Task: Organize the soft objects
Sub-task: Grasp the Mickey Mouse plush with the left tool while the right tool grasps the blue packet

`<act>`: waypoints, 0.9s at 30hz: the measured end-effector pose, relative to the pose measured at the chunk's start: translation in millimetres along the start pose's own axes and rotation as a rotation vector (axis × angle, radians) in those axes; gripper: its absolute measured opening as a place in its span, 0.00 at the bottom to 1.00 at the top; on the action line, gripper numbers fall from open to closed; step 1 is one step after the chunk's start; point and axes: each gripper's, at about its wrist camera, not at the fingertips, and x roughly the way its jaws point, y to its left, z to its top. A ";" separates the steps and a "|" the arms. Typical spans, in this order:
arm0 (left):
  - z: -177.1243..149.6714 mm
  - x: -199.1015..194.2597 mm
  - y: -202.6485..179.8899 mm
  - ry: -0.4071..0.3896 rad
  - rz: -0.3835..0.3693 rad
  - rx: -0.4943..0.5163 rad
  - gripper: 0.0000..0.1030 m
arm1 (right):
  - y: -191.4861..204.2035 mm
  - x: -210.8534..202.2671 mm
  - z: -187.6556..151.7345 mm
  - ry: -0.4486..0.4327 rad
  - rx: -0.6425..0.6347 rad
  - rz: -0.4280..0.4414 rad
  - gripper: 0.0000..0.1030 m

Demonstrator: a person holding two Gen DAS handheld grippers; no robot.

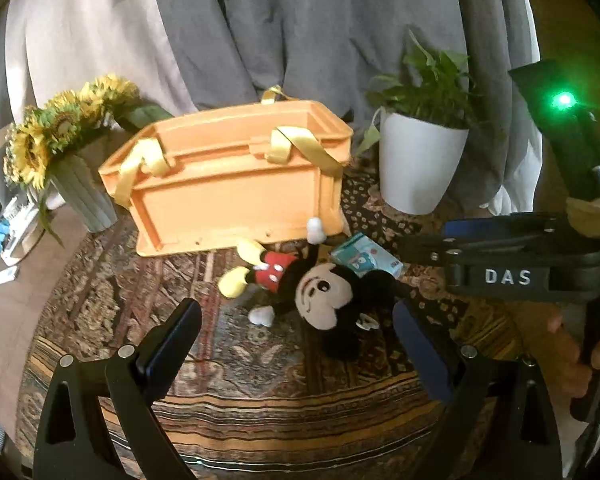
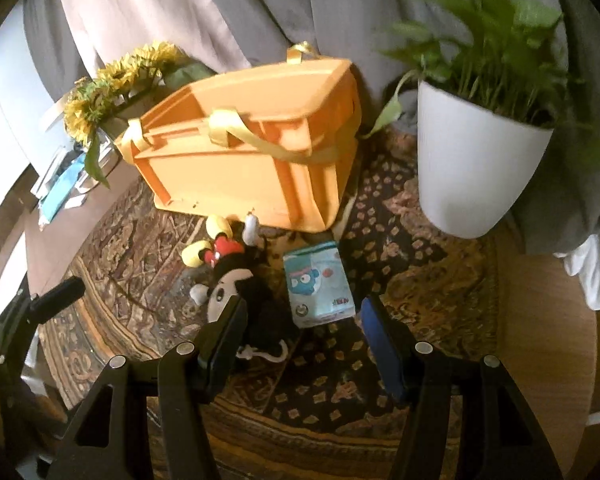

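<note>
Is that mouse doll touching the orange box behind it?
Touching. In the left wrist view the plush mouse has one raised white glove resting against the lower front wall of the orange box.

White letters "DAS" — on the right tool [image 1: 424,240] body.

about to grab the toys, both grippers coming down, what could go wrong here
The plush and tissue pack lie touching, so the open right gripper might catch both. The left gripper and right gripper sit close together over the plush and could collide. The plush's arm leans against the orange crate, so lifting may snag its ribbon.
</note>
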 end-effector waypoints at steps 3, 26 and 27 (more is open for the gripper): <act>-4.0 10.1 -7.5 0.020 0.005 0.007 0.95 | -10.2 6.9 -2.9 -0.001 0.017 -0.002 0.59; -9.6 89.9 -28.1 0.142 0.011 0.019 0.95 | -36.6 63.0 1.2 0.106 -0.065 0.046 0.59; -9.5 91.4 -27.9 0.141 0.011 0.019 0.95 | -35.9 65.1 4.2 0.105 -0.067 0.063 0.59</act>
